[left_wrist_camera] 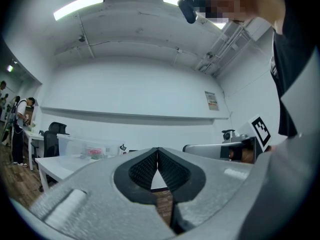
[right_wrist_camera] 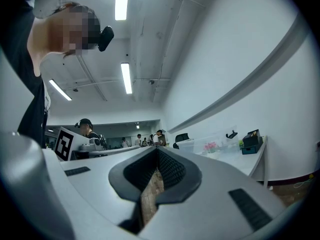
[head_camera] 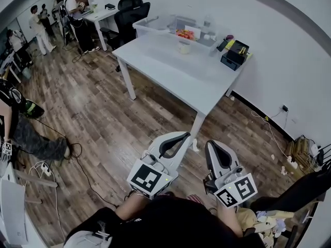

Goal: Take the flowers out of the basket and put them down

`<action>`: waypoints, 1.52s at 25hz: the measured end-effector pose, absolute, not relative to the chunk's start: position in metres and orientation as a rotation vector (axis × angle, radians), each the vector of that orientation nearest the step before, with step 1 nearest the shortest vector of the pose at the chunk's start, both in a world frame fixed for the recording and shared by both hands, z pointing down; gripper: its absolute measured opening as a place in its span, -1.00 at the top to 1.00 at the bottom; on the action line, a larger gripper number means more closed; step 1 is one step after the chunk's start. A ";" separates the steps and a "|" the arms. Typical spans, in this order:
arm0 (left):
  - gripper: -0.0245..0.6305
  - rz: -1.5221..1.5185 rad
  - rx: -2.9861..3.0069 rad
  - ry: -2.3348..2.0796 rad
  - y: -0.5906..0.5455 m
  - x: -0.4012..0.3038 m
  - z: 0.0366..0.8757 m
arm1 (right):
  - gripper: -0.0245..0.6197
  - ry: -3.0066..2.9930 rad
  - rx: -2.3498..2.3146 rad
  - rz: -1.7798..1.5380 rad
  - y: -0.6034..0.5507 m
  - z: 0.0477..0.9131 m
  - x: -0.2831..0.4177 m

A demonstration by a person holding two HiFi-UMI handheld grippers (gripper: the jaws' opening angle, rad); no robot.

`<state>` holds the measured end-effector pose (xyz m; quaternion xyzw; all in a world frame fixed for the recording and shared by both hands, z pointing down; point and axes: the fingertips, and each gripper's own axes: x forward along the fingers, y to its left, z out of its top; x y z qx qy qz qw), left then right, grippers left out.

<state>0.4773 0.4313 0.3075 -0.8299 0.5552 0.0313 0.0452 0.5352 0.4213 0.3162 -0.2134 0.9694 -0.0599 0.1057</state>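
The flowers (head_camera: pixel 184 34), red and orange, sit in a clear plastic basket (head_camera: pixel 150 27) at the far edge of a white table (head_camera: pixel 170 71). Both grippers are well short of the table, over the wooden floor. My left gripper (head_camera: pixel 180 137) is shut and holds nothing. Beside it, my right gripper (head_camera: pixel 213 146) is also shut and holds nothing. In the left gripper view the jaws (left_wrist_camera: pixel 158 152) meet, and the flowers (left_wrist_camera: pixel 93 152) show small and far to the left. The right gripper view has its jaws (right_wrist_camera: pixel 157 152) closed, with the flowers (right_wrist_camera: pixel 210 146) far off to the right.
A pale cup (head_camera: pixel 184 47) stands in front of the basket, and a black and yellow toolbox (head_camera: pixel 235 53) is on the table's right end. Black office chairs (head_camera: pixel 132 12) stand behind. People (head_camera: pixel 77 9) are at the far left. Cables (head_camera: pixel 77 154) lie on the floor.
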 end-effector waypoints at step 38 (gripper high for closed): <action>0.91 0.107 -2.496 1.783 0.347 0.436 0.308 | 0.89 2.872 -0.542 -0.185 0.326 0.311 0.499</action>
